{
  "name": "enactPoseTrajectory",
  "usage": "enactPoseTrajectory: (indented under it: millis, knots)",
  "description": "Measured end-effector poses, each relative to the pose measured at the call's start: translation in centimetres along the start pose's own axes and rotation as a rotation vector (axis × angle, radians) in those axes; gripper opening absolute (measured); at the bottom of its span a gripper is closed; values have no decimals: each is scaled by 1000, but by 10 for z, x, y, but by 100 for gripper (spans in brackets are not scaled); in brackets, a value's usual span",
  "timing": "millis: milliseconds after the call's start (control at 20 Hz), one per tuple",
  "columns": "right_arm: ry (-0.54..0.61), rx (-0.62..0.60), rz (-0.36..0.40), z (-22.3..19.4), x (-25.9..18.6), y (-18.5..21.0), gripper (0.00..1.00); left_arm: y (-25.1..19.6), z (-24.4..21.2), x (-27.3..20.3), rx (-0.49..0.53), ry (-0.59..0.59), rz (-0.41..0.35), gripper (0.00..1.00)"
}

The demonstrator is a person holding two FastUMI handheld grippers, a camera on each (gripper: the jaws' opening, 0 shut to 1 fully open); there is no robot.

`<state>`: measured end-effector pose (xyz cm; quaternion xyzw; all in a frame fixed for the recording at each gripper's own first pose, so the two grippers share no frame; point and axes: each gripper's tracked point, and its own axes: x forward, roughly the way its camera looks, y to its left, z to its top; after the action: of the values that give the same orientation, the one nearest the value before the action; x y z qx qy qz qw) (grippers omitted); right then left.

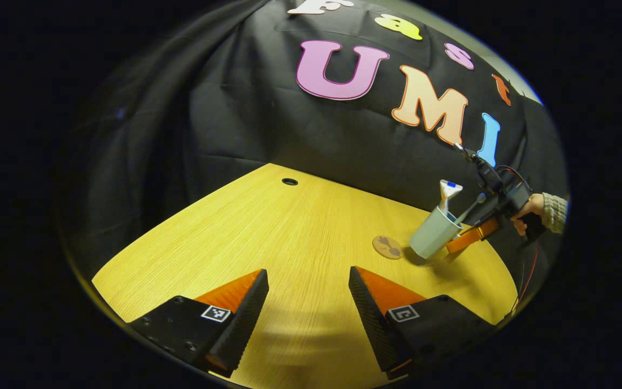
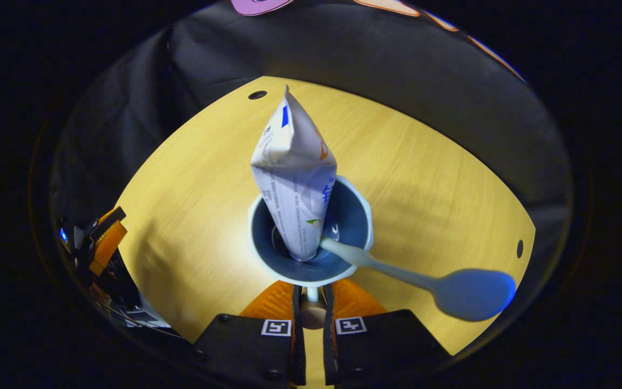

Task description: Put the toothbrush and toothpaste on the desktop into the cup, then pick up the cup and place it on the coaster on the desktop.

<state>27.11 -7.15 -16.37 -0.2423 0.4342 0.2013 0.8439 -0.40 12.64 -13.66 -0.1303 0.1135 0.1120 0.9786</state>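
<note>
The yellow wood-grain table (image 1: 300, 227) stood against black cloth, with round holes (image 2: 257, 95) near its edges. The right gripper (image 2: 311, 296) had its fingers clenched on the cup (image 2: 311, 237), tilted and lifted just beside the coaster (image 1: 387, 247). The toothpaste (image 2: 295, 178) and toothbrush (image 2: 424, 281) stood inside it. The left gripper (image 1: 308, 292) hung spread, grasping nothing, over bare table.

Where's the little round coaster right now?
In the left gripper view, the coaster lies bare on the wooden desktop, just left of the tilted cup held by the right gripper.
</note>
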Motion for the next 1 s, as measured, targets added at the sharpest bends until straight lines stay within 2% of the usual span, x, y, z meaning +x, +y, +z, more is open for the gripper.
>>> enactPoseTrajectory:
  millis: [50, 100, 200, 700, 900, 1000]
  knots:
    - [4, -15, 4, 0, -2, -1, 19, 4, -2, -4, -6, 1, 7, 89]
    - [2, -25, 8, 1, -1, -2, 15, 8, -3, -7, -10, 2, 15, 90]
    - [4, -36, 13, 1, -1, -4, 15, 15, -6, -14, -15, 6, 32, 89]
    - [36, -106, -51, -2, -2, -14, 15, 41, -3, -25, -28, 2, 117, 89]
    - [38, -108, -52, -2, -1, -14, 16, 35, 4, -22, -38, -16, 112, 89]
    - [35, -115, -44, -3, -5, -14, 21, 28, 2, -20, -37, -12, 98, 89]
